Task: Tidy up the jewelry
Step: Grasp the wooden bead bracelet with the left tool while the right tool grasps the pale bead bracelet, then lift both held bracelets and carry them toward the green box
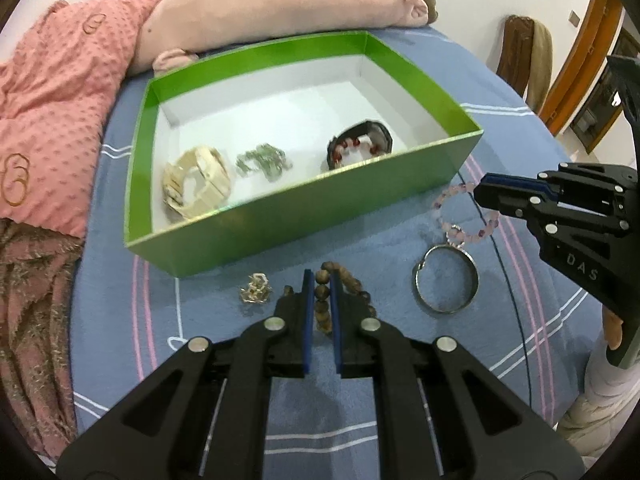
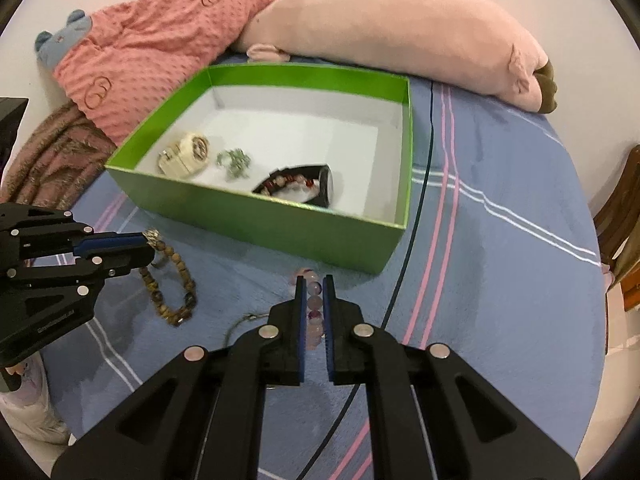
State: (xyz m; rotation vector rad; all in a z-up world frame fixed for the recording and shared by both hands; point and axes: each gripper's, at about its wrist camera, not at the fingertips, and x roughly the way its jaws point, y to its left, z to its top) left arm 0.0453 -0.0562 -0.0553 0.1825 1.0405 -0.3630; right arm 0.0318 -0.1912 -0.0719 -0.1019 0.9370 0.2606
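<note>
Two beaded bracelets: brown bracelet (image 1: 322, 292); pink bracelet (image 2: 314, 304).

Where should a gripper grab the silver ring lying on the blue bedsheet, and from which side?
Grip the silver ring across its thin rim, at the near edge away from the pink bead bracelet touching its far side. It lies flat on the bedsheet, so come down from above, one finger inside the loop and one outside.
</note>
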